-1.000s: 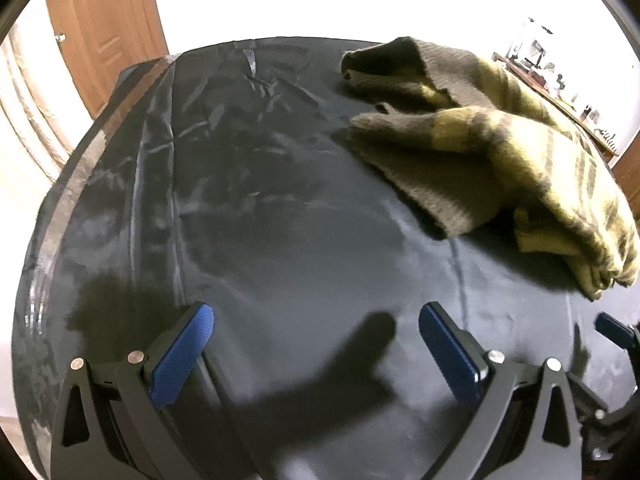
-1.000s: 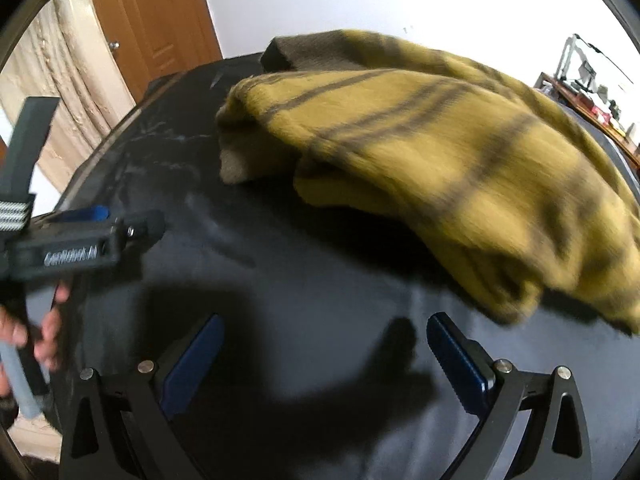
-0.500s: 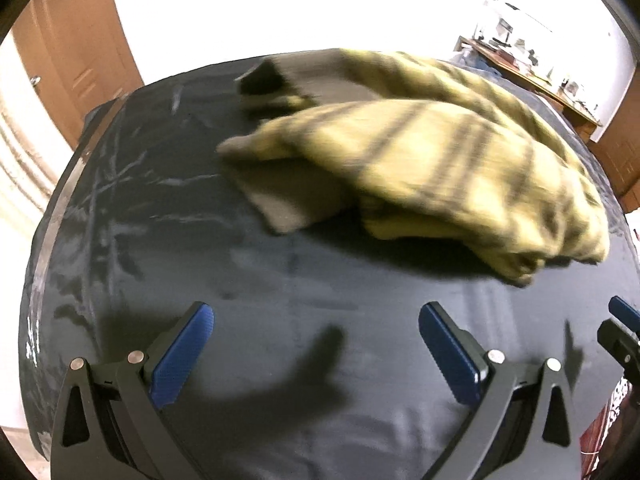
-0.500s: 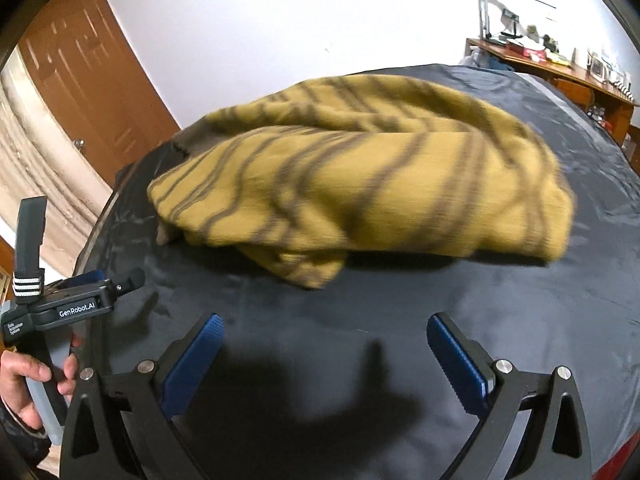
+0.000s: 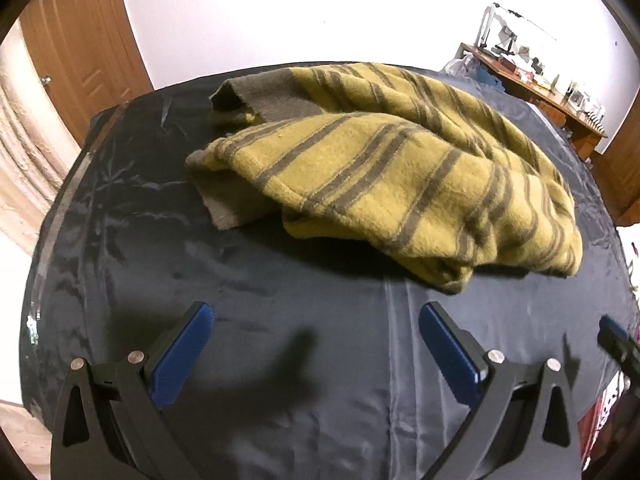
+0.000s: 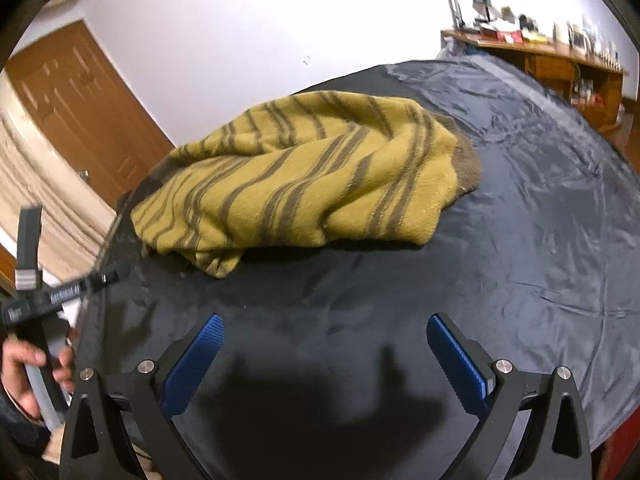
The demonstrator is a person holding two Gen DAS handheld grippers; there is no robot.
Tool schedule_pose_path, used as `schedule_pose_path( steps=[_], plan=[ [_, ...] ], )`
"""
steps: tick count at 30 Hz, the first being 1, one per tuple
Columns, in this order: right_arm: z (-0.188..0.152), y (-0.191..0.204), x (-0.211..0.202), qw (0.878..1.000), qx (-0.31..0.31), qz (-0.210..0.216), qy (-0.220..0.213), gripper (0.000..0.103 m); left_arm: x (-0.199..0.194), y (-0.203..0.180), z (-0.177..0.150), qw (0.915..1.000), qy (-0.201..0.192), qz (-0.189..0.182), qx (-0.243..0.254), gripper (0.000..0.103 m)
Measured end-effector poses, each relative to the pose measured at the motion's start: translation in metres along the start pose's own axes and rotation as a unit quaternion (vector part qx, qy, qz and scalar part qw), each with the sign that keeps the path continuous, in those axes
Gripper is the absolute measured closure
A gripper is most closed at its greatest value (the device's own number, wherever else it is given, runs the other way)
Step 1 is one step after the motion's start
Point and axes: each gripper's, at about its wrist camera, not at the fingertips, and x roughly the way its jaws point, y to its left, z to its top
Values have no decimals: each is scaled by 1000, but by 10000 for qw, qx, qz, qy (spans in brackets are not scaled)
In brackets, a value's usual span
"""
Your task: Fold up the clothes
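Observation:
A mustard-yellow garment with dark stripes [image 5: 400, 172] lies crumpled in a loose heap on a table covered with black cloth [image 5: 248, 272]; its grey inner side shows at the far left end. It also shows in the right wrist view [image 6: 304, 176]. My left gripper [image 5: 316, 320] is open and empty, held over the black cloth short of the garment's near edge. My right gripper [image 6: 324, 330] is open and empty, also short of the garment. The left gripper's body and the hand holding it [image 6: 36, 360] show at the left of the right wrist view.
A wooden door [image 5: 80, 40] and a beige curtain [image 5: 20, 152] stand beyond the table's left edge. A wooden shelf with small items [image 6: 560, 52] runs along the wall at the back right. The black cloth stretches bare to the right of the garment [image 6: 560, 220].
Both grippers have drawn back and swung their views, so the whole garment now sits ahead of each. The garment itself lies in the same heap. Both grippers stay open.

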Motion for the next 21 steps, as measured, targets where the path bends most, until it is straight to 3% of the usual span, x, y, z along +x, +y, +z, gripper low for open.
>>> schedule_pose_path(
  steps=[11, 16, 19, 21],
  plan=[
    [36, 25, 38, 9968, 381, 696, 82, 0, 6, 32, 18, 9998, 14, -12, -202, 0],
    [55, 31, 70, 9900, 933, 1017, 290, 0, 26, 54, 33, 9985, 167, -337, -392, 0],
    [58, 33, 87, 9821, 1338, 1226, 504, 0, 39, 72, 42, 9938, 260, -795, -729, 0],
    [60, 39, 96, 9803, 1405, 1264, 576, 0, 48, 80, 46, 9915, 342, -895, -880, 0]
  ],
)
